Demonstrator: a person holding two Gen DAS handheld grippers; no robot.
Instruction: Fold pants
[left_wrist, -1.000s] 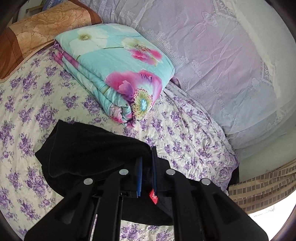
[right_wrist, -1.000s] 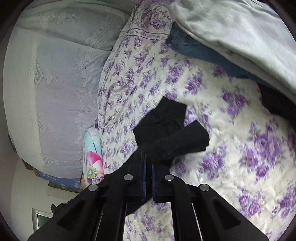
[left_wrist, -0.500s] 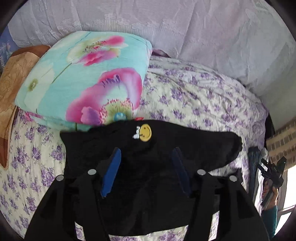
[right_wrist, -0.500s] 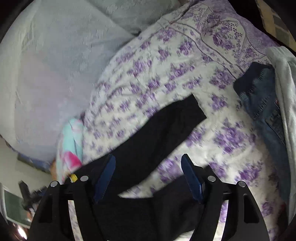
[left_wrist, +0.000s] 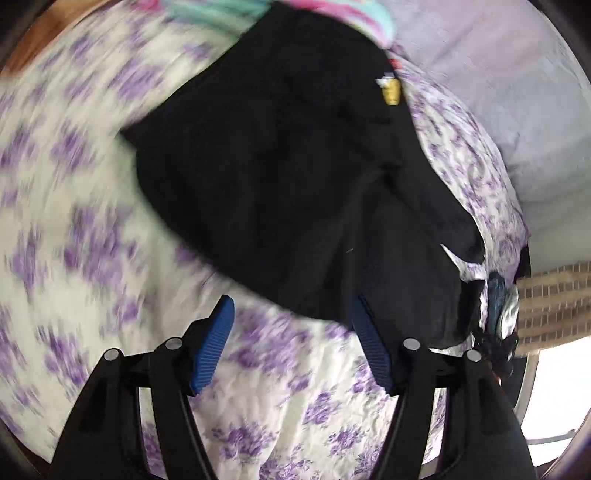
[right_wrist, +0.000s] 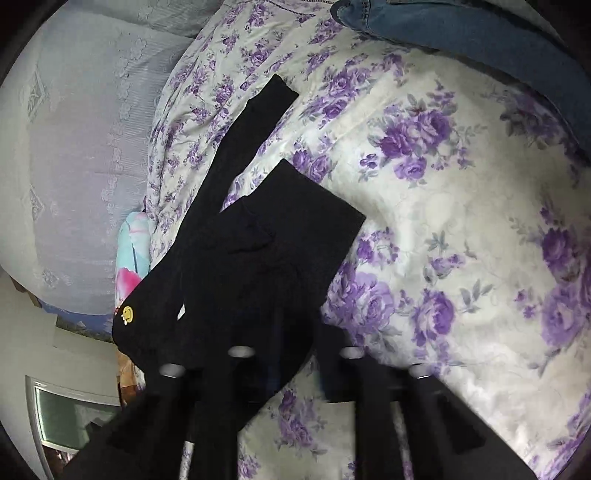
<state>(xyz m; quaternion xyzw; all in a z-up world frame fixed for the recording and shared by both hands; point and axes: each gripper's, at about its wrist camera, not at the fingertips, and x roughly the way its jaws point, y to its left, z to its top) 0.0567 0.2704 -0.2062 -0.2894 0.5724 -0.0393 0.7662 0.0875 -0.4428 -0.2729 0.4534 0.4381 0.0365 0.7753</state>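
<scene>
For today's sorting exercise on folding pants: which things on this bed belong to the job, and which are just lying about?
Part of the job:
- black pants, spread on the bed with legs apart
- left gripper, fingers open over the pants' edge
- right gripper, blurred at the pants

Just lying about:
- floral bedsheet
- blue jeans
- turquoise flowered quilt
- lace-covered wall

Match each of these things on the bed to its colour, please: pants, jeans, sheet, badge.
Things:
1. pants
2. jeans
3. sheet
4. badge

Colours:
a. yellow
b. white with purple flowers
c. black
d. blue

Pairs: 1-c, 2-d, 3-b, 4-a
</scene>
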